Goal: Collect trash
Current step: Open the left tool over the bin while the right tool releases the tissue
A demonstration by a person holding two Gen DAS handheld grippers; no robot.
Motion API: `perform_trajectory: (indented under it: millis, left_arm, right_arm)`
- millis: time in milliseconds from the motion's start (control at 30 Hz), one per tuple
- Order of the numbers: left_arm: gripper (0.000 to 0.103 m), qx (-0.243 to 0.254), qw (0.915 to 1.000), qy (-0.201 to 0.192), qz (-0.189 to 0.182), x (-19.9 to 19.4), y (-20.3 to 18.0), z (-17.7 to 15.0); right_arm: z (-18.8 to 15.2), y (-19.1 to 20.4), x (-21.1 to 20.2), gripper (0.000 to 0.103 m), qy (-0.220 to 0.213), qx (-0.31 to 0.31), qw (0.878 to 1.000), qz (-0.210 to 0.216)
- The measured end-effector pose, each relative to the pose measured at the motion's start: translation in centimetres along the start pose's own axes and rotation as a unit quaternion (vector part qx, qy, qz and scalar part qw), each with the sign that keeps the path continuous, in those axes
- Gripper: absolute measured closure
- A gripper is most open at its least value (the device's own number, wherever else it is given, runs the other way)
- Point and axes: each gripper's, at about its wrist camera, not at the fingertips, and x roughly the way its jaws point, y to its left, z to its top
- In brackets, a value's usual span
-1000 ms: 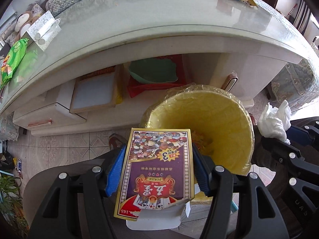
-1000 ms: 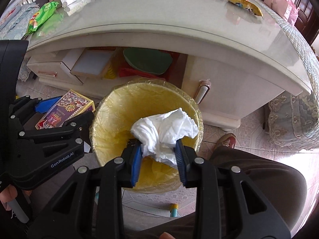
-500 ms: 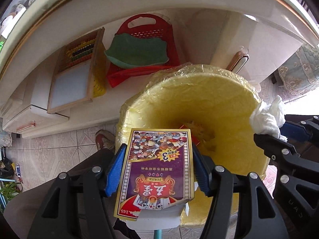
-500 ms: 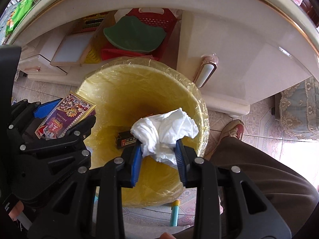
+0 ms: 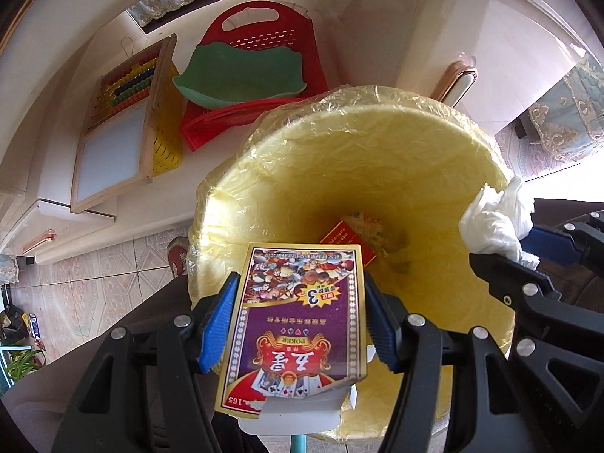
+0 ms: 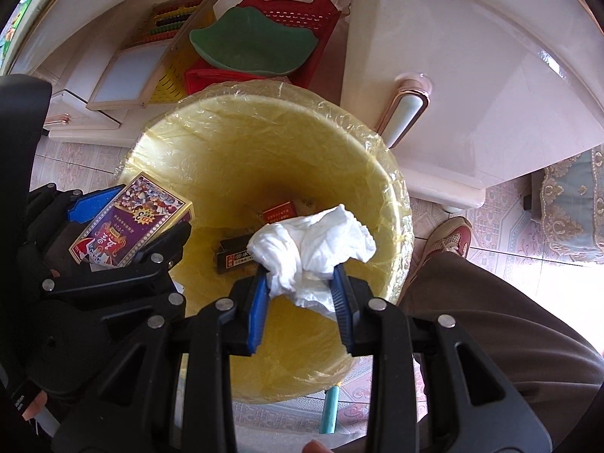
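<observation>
My left gripper (image 5: 302, 302) is shut on a purple poker card box (image 5: 302, 324) and holds it over the near rim of a yellow bin (image 5: 339, 173) lined with a clear bag. My right gripper (image 6: 302, 283) is shut on a crumpled white tissue (image 6: 313, 245) held above the mouth of the bin (image 6: 226, 143). The tissue also shows at the right of the left wrist view (image 5: 494, 222), and the card box at the left of the right wrist view (image 6: 128, 226). A red packet (image 6: 279, 211) and a dark box (image 6: 234, 256) lie at the bin's bottom.
The bin stands on tiled floor before a white table's lower shelf (image 5: 124, 222). On the shelf are a red basket (image 5: 264, 37) with a green dish (image 5: 241, 75) and a wooden abacus board (image 5: 117, 143). The person's shoe (image 6: 449, 241) and trouser leg (image 6: 490, 321) are right of the bin.
Both grippers have moved lower and closer over the bin, so the tabletop has left view. Each still holds its item.
</observation>
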Motion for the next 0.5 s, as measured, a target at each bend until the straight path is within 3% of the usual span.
perform_trajectory:
  millis: [200,333,500]
  left_arm:
    - [0.04,-0.002,1.0,0.002,0.002,0.1,-0.03,0.01]
    - [0.024,-0.005,0.9999,0.003,0.013,0.25,0.17,0.01]
    - [0.019,-0.007,0.9999,0.003,0.015,0.13,0.35,-0.08]
  right_arm:
    - [0.03,-0.07,0.11,0.072,-0.001,-0.001,1.0,-0.002]
    - [0.11,-0.41,0.12,0.072,-0.003,0.004,1.0,-0.005]
    - [0.17,-0.59,0.18,0.071,-0.003,0.005,1.0,-0.005]
